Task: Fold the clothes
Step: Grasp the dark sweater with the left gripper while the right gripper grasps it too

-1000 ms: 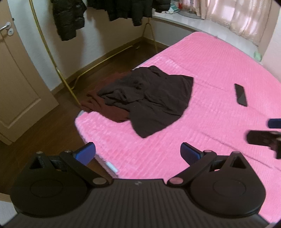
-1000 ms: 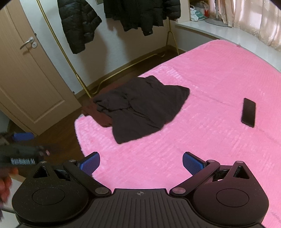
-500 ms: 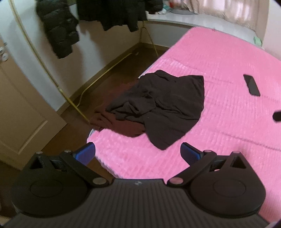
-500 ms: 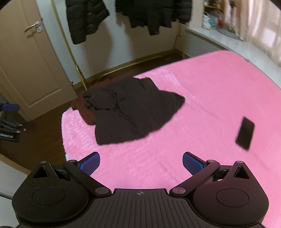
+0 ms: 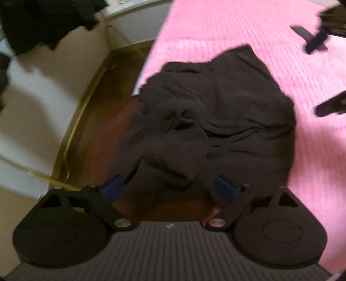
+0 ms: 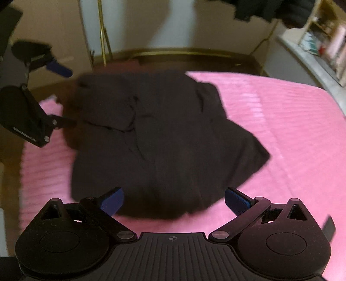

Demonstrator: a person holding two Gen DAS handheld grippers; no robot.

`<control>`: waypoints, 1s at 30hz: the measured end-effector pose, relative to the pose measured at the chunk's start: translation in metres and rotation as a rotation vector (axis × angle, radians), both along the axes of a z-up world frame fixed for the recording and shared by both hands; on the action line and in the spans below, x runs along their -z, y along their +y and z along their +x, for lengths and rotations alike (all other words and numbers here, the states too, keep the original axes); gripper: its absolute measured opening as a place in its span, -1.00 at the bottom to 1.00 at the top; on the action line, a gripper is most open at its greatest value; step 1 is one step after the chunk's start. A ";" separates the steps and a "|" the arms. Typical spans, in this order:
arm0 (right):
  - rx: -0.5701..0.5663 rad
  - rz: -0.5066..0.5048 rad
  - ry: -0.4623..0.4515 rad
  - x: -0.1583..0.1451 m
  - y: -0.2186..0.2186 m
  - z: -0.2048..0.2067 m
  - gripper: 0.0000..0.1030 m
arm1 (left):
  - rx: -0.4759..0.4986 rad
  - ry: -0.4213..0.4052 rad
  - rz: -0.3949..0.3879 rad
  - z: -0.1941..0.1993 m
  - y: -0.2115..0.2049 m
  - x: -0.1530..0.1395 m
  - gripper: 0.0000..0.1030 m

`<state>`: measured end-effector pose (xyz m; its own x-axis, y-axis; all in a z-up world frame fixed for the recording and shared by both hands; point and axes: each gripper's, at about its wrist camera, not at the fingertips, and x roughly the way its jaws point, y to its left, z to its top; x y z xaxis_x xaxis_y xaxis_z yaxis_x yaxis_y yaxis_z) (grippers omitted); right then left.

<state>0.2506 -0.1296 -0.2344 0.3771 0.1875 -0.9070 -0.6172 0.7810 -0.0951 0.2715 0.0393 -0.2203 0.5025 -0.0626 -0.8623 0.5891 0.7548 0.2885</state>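
Lying crumpled, dark garment sits just ahead of both grippers' spread fingers.

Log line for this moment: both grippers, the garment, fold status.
left gripper: open, jaws closing, over dark garment edge | right gripper: open, above garment, no contact | garment: crumpled on pink bed | fold: not started

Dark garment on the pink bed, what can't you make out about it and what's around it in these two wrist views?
- Dark garment: both views motion-blurred; its type, sleeves and collar are unreadable.
- Reddish-brown cloth: left wrist view, mostly buried under the garment.
- Garment's near edge: left wrist view, behind the left tool.
- Phone: right wrist view, a sliver beside the right tool.
- Hanging clothes: cut by the top edge.
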 end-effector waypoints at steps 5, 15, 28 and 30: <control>-0.023 -0.043 0.034 0.063 0.016 0.041 0.77 | 0.052 0.031 -0.064 0.033 0.005 0.039 0.45; 0.168 0.151 0.018 0.000 -0.052 0.021 -0.70 | 0.107 -0.029 -0.128 0.008 -0.014 -0.007 -0.76; 0.629 0.226 0.007 -0.075 -0.358 -0.291 -0.70 | 0.418 0.058 -0.404 -0.268 -0.219 -0.101 -0.78; 0.690 0.209 0.032 -0.066 -0.400 -0.349 -0.70 | 0.444 0.144 -0.421 -0.322 -0.263 -0.084 -0.78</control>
